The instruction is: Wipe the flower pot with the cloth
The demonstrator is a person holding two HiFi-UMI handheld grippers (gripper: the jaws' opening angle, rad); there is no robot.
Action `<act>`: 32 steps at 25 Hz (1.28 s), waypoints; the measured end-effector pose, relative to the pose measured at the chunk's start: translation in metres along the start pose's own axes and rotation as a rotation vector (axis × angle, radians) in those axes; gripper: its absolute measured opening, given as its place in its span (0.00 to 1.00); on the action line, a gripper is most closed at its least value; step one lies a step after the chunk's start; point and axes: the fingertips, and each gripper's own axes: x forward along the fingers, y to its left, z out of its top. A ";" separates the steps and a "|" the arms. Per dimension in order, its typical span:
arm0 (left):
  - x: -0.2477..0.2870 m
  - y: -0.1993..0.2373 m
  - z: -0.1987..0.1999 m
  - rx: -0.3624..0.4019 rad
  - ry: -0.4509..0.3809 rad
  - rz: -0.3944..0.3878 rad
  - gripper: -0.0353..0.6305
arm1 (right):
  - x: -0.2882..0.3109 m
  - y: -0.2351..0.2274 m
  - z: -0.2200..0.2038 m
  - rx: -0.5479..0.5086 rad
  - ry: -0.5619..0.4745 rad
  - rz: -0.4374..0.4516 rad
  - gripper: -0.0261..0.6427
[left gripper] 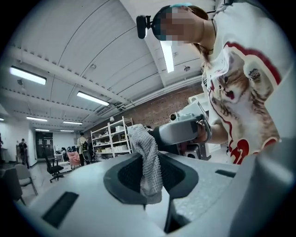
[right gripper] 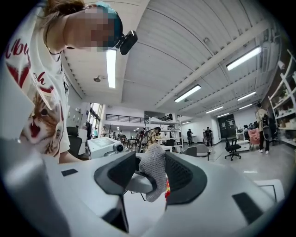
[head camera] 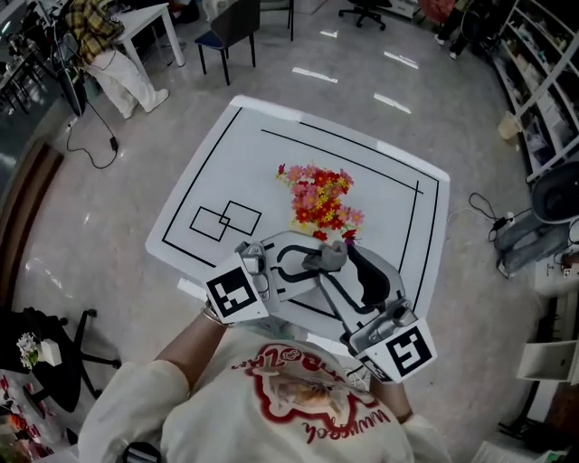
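Note:
A bunch of red, pink and yellow flowers [head camera: 321,199] stands mid-table; the pot under it is hidden by the blooms. A small grey knitted cloth [head camera: 330,257] hangs just in front of the flowers, above the table's near edge. My left gripper [head camera: 317,261] comes in from the left and is shut on the cloth [left gripper: 149,162]. My right gripper [head camera: 349,259] reaches in from the right, its jaws closed round the same cloth [right gripper: 155,176]. A sliver of the flowers [right gripper: 168,191] shows behind the cloth in the right gripper view.
The white table [head camera: 244,163] carries black marked lines and two overlapping squares [head camera: 226,220]. A dark chair [head camera: 231,32] and a white desk [head camera: 149,23] stand beyond it. A cable [head camera: 90,145] trails on the floor at left. Shelving [head camera: 543,72] runs along the right.

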 end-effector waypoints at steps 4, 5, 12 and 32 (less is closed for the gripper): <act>0.007 0.005 0.014 0.051 -0.015 -0.002 0.15 | 0.007 -0.008 0.004 -0.004 0.004 -0.019 0.30; 0.007 0.008 0.016 0.069 -0.010 0.005 0.15 | 0.009 -0.011 0.006 -0.012 0.002 -0.027 0.30; -0.008 -0.007 0.039 0.034 -0.041 0.051 0.15 | 0.004 0.012 0.022 -0.073 -0.030 -0.090 0.22; -0.164 -0.157 0.099 0.016 -0.236 -0.062 0.16 | -0.033 0.222 0.062 -0.117 -0.246 -0.197 0.14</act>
